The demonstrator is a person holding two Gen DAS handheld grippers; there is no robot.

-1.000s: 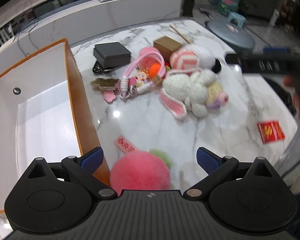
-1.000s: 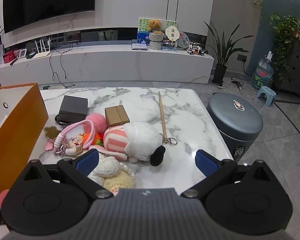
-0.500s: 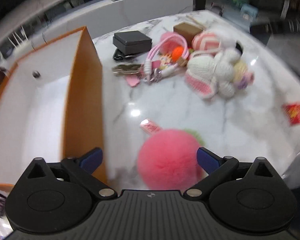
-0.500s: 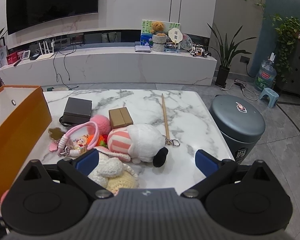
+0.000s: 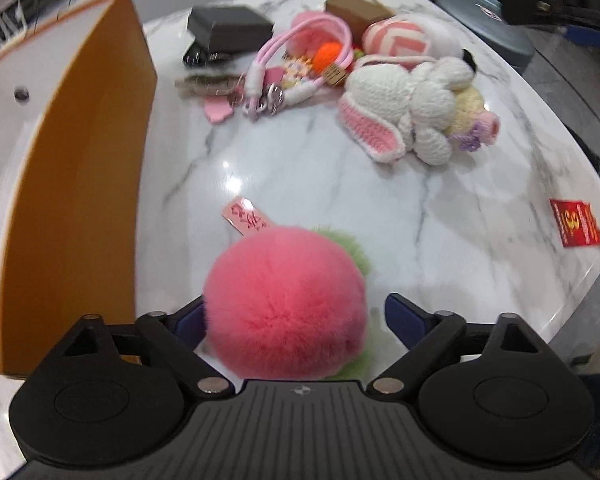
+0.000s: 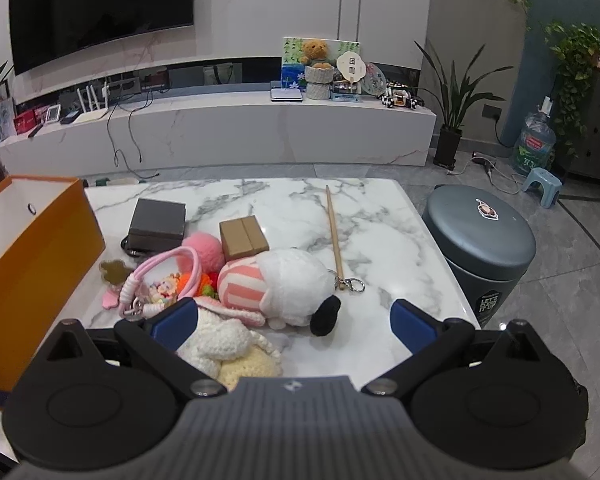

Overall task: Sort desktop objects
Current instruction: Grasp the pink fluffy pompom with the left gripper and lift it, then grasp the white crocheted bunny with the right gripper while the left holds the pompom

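Note:
A fluffy pink pompom [image 5: 286, 300] with green fur and a pink tag [image 5: 246, 221] lies on the marble table [image 5: 308, 184] between the fingers of my open left gripper [image 5: 296, 318]. An orange box [image 5: 76, 184] with a white inside stands open to its left. My right gripper [image 6: 294, 322] is open and empty above the crocheted white rabbit [image 6: 220, 340]. A pile of toys lies mid-table: a striped pink-and-white plush [image 6: 276, 288], a pink strap with charms [image 6: 160, 276], a grey box [image 6: 158, 222] and a brown box [image 6: 244, 237].
A red packet [image 5: 576, 222] lies near the table's right edge. A wooden stick with a key ring [image 6: 334, 236] lies behind the plush. A grey round bin [image 6: 480, 236] stands right of the table. A TV bench [image 6: 220, 128] runs along the far wall.
My left gripper has moved forward and to the right, so the pink pompom now sits between its fingers. My right gripper has risen and drawn back slightly.

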